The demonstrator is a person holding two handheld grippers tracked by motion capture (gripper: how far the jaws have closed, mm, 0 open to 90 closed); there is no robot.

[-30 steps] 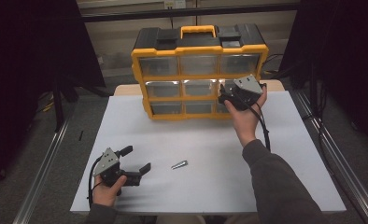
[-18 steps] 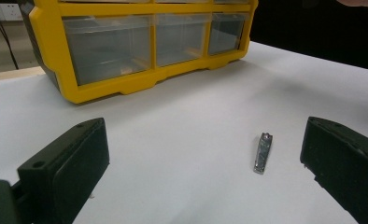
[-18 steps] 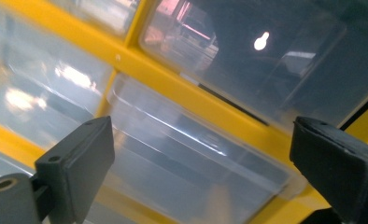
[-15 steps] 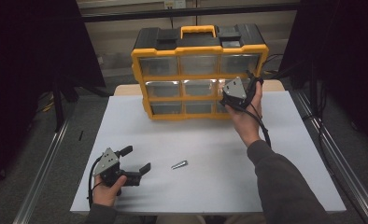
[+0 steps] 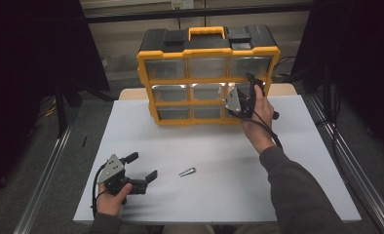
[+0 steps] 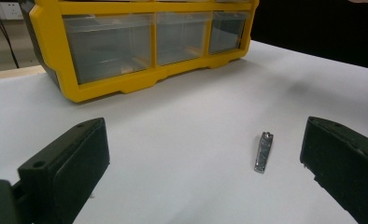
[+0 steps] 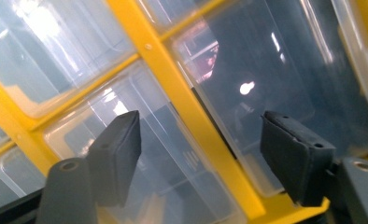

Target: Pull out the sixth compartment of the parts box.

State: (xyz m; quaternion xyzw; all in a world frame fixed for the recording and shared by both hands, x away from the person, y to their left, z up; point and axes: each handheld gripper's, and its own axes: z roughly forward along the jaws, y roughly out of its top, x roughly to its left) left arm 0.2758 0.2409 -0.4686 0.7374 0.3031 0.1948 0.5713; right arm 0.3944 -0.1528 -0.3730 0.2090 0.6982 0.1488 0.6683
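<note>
The nail clipper (image 5: 187, 171) lies untouched on the white table (image 5: 302, 161) well in front of the yellow drawer cabinet (image 5: 208, 52), just right of the wide-open, empty left gripper (image 5: 146, 168), while the right gripper (image 5: 239, 105), its jaws just closing with nothing pinched between them, is at the cabinet's lower-right drawers (image 7: 285, 84), none yet pulled out.

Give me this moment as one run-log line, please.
right gripper: at drawer cabinet front, jaws just closing, nothing gripped | left gripper: open, on table | nail clipper: untouched
</note>
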